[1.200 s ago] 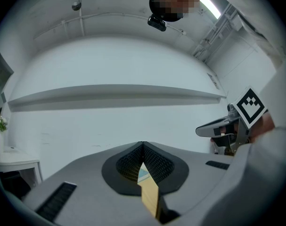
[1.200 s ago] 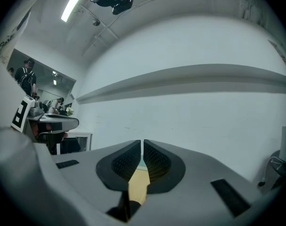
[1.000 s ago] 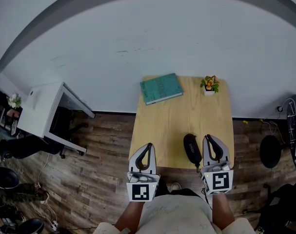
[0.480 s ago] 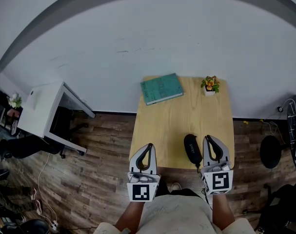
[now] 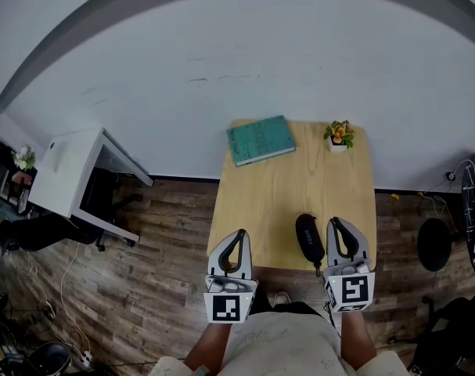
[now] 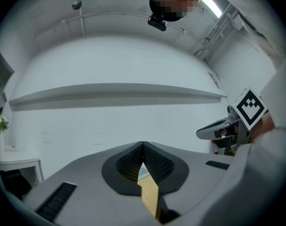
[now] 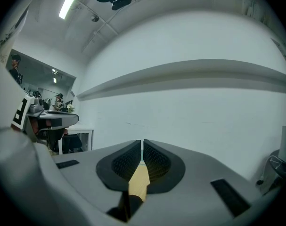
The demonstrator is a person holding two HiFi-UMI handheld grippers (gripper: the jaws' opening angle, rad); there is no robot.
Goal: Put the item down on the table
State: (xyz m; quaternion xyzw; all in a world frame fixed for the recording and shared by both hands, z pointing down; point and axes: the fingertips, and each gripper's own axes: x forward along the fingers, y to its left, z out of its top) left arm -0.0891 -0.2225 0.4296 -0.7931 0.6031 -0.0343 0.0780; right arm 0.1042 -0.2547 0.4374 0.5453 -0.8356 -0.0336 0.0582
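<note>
Closest to me, both hands sit low at the near edge of the table (image 5: 276,186), side by side. Each is held level with its tongs aimed straight away toward the wall. The left gripper (image 5: 235,235) hangs at the table's near left corner. Its jaws are clenched tip to tip with nothing in them, only a sliver of the wooden top showing below the pads. The right gripper (image 5: 337,223) reaches over the near right edge, jaws likewise pressed together and empty. Just to its left lies the black oblong item (image 5: 309,238), flat on the wood and out of either grip — long axis running near to far, the far end tipped slightly left. Whether it brushes the right gripper I can't tell. Farther back — a teal book (image 5: 259,140) at the far left corner and a small potted plant (image 5: 338,135) at the far right.
</note>
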